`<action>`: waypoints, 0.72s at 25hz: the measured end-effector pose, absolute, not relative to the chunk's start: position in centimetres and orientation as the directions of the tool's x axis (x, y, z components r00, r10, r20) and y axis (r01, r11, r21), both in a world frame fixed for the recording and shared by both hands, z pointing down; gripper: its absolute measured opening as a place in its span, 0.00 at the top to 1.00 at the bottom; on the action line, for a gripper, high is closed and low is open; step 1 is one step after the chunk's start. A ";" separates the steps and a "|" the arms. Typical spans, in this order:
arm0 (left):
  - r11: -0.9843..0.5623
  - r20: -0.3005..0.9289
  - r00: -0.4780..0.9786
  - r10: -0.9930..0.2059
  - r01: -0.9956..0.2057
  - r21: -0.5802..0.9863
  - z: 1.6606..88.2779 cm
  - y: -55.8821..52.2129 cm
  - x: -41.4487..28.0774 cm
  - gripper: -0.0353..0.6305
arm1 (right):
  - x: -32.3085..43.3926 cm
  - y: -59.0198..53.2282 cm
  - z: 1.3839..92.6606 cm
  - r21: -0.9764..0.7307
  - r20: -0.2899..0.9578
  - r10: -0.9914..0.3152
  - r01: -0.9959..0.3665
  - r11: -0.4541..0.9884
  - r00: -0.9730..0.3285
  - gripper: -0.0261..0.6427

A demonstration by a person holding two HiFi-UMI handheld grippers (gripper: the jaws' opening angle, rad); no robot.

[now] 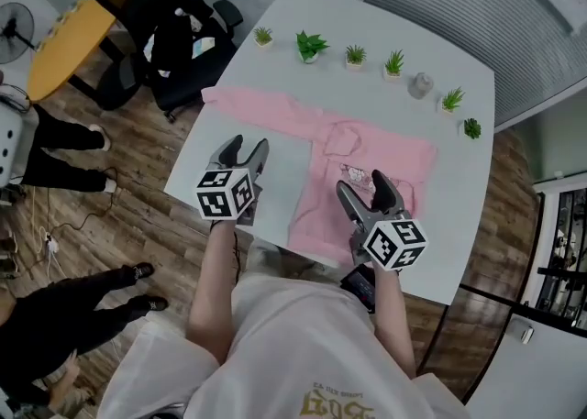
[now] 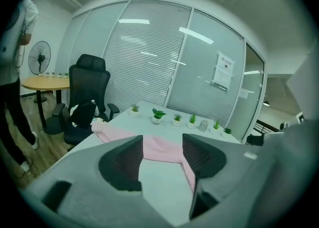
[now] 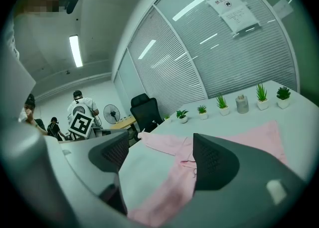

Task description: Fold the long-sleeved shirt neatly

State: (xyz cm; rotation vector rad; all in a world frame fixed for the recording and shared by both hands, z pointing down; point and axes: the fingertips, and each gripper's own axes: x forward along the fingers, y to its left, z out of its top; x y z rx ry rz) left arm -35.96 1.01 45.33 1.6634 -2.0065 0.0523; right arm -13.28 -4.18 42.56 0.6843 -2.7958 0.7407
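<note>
Head view: shirt (image 1: pixel 367 156) is pink and lies flat on the white table (image 1: pixel 275 179), collar toward the far side, small print on the chest. One sleeve (image 1: pixel 261 107) runs out to the table's left edge, next to the black chair (image 1: pixel 174 32). The hem reaches the near edge right in front of me.

My left gripper (image 1: pixel 246 147) hangs over bare table just left of the shirt body, on the near side of that sleeve. Its own view shows the fingers apart with nothing between them, only table and pink cloth further off.

My right gripper (image 1: pixel 361 183) is over the shirt body near the chest print. Its fingers are spread too, gripping nothing and clear of the cloth.

Six small plants (image 1: pixel 312 44) line the far edge, with a grey cup (image 1: pixel 420 84) between the fourth and fifth from the left. Off the table to the left there's wood floor (image 1: pixel 138 215), a yellow table (image 1: pixel 64 41), a fan (image 1: pixel 14 27) and people (image 1: pixel 55 147) standing.
</note>
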 end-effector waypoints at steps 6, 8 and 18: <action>0.268 0.469 -0.101 -0.877 -0.914 0.304 48.7 0.2 -42.9 0.59 | -17.3 -5.0 44.2 -0.423 0.317 -0.438 -0.539 0.729 -0.841 0.39; 0.276 0.488 -0.102 -0.867 -0.913 0.300 49.9 -0.3 -44.8 0.60 | -18.5 -5.3 44.9 -0.413 0.336 -0.451 -0.560 0.718 -0.827 0.39; 0.321 0.573 -0.093 -0.814 -0.894 0.312 55.5 -2.9 -52.0 0.60 | -24.8 -6.5 47.9 -0.388 0.410 -0.456 -0.604 0.696 -0.790 0.40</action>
